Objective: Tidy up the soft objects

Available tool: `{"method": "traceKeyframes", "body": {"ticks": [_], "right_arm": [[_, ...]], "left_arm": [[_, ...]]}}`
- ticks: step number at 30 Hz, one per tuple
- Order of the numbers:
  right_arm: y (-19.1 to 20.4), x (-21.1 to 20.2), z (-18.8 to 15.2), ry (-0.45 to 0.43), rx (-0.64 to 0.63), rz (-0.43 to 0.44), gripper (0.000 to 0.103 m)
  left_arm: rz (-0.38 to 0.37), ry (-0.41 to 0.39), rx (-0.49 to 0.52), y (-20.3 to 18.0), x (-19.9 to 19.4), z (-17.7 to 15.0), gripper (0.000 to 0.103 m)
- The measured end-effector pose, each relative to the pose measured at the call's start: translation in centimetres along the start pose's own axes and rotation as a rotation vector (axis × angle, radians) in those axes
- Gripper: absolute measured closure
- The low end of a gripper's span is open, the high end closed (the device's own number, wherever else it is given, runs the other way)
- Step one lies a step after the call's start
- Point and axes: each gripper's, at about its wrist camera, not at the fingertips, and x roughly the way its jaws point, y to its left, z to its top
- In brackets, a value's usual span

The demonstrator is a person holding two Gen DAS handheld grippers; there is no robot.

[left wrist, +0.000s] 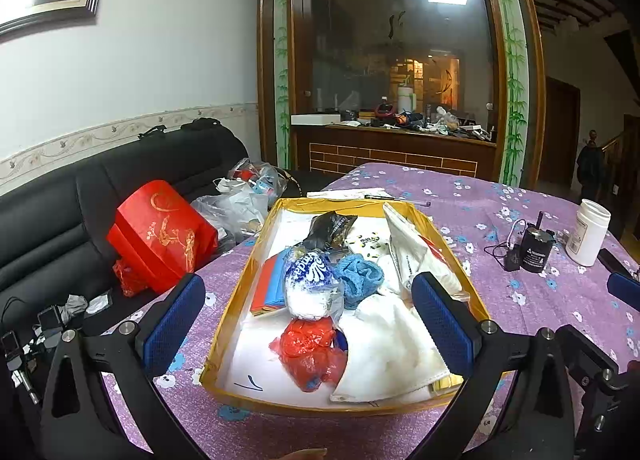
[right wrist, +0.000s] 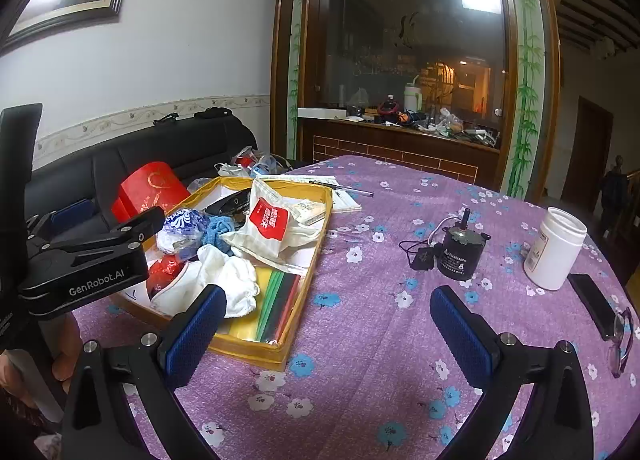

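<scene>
A shallow yellow box (left wrist: 256, 248) (right wrist: 308, 292) on the purple flowered table holds soft things: a white cloth (left wrist: 394, 340) (right wrist: 230, 276), a crumpled red plastic bag (left wrist: 310, 352), a blue knit cloth (left wrist: 358, 274) (right wrist: 218, 230), a blue-and-white tissue pack (left wrist: 310, 286) (right wrist: 182, 230), a white pouch with a red label (right wrist: 268, 226), a black packet (left wrist: 330, 228) and coloured flat sheets (right wrist: 278, 302). My left gripper (left wrist: 308, 324) is open and empty, hovering above the box. My right gripper (right wrist: 326, 334) is open and empty over bare tablecloth right of the box.
A black motor with cable (right wrist: 458, 250), a white jar (right wrist: 554, 248), a dark phone (right wrist: 592, 306) and glasses (right wrist: 622, 342) lie on the table's right. A notebook and pen (right wrist: 344, 192) sit behind the box. A black sofa (left wrist: 60, 204) with a red bag (left wrist: 160, 236) stands left.
</scene>
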Motion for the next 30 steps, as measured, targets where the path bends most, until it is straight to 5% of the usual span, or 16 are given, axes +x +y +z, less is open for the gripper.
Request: {"method": "traceKeyframes", "body": {"ticks": [30], "right_arm": [[0.06, 0.02, -0.14, 0.005, 0.000, -0.005, 0.000]], "left_arm": [[0.024, 0.013, 0.068, -0.75, 0.13, -0.75, 0.000]]}}
